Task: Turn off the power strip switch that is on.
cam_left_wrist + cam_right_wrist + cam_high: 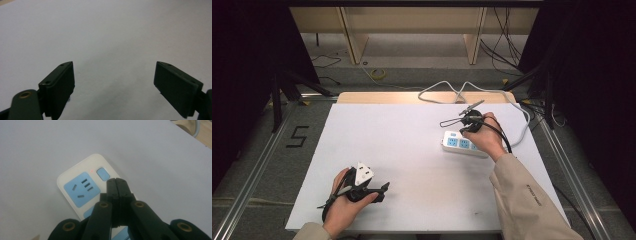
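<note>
White table (412, 150), power strip (460, 144) lying crosswise, right gripper (116, 180) closed above it

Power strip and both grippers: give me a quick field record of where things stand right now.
power strip: white with blue sockets, lying flat at the right of the white table
switch button: blue, at the strip's end, just ahead of the right jaw tips; contact cannot be told
indicator light: small red dot beside the button
right gripper: jaws shut together, empty, poised over the strip
left gripper: jaws wide open, empty, over bare table at front left
strip cable: white, trails off the far edge
</note>
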A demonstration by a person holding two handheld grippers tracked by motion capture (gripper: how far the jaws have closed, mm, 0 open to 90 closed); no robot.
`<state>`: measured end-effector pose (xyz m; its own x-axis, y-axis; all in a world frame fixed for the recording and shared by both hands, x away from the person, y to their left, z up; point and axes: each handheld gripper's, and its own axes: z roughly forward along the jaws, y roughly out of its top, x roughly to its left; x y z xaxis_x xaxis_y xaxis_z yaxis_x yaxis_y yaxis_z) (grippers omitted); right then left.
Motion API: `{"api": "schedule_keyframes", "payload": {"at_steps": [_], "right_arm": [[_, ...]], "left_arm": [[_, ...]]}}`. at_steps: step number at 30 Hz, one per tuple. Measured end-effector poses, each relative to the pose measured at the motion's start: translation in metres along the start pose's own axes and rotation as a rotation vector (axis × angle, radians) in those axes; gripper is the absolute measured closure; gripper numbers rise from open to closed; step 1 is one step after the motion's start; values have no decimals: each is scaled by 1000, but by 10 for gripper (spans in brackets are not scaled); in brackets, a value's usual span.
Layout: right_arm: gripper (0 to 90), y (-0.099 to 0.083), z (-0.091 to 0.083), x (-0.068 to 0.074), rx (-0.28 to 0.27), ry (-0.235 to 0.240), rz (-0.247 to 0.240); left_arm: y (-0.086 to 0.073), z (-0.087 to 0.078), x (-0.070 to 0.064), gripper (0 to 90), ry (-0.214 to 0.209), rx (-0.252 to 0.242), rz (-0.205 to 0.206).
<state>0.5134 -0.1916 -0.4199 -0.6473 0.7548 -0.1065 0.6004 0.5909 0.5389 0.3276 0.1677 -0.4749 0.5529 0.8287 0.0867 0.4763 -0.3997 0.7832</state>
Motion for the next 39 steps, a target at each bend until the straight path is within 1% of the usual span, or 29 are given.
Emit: {"api": "schedule_keyframes", "payload": {"at_steps": [14,25,39], "right_arm": [[900,11,11,4,13,3,-12],[900,16,21,5,20,10,-4],[900,22,28,5,29,8,-5]], "left_arm": [[0,0,1,165,0,-1,0],[0,0,1,165,-1,-2,-2],[0,0,1,165,-3,2,1]]}}
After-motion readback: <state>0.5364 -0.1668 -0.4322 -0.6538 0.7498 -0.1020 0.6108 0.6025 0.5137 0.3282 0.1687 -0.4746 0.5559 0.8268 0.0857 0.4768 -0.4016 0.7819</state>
